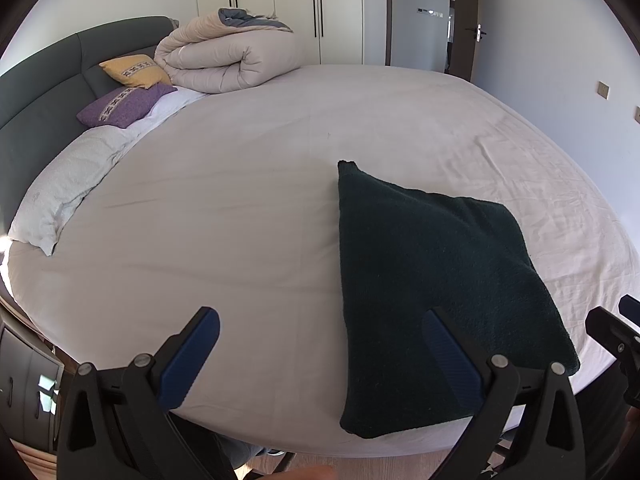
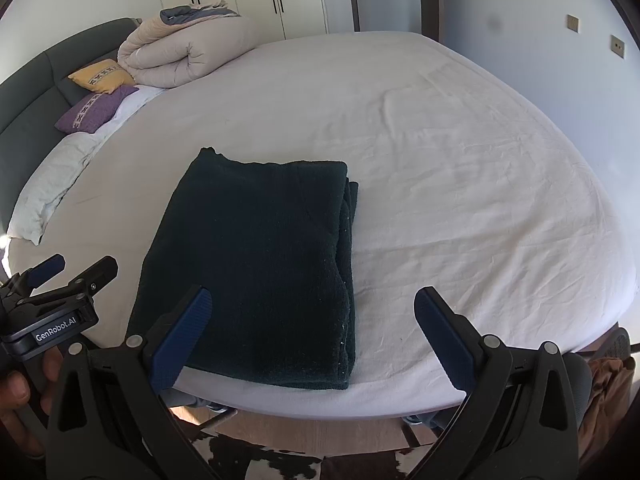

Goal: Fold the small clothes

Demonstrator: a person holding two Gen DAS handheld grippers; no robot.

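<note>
A dark green fleece garment (image 1: 432, 280) lies folded into a flat rectangle on the bed's white sheet (image 1: 240, 208), near the front edge. In the right wrist view the garment (image 2: 260, 264) shows layered edges on its right side. My left gripper (image 1: 320, 336) is open and empty, above the bed's front edge, its right finger over the garment's left part. My right gripper (image 2: 312, 320) is open and empty, above the garment's near right corner. The left gripper (image 2: 60, 280) also shows at the left of the right wrist view.
A rolled beige duvet (image 1: 228, 56), a yellow cushion (image 1: 134, 70), a purple cushion (image 1: 124, 106) and a white pillow (image 1: 64, 188) lie by the grey headboard (image 1: 40, 92). White wardrobes (image 1: 280, 0) and a door stand behind. A cowhide rug (image 2: 260, 460) covers the floor.
</note>
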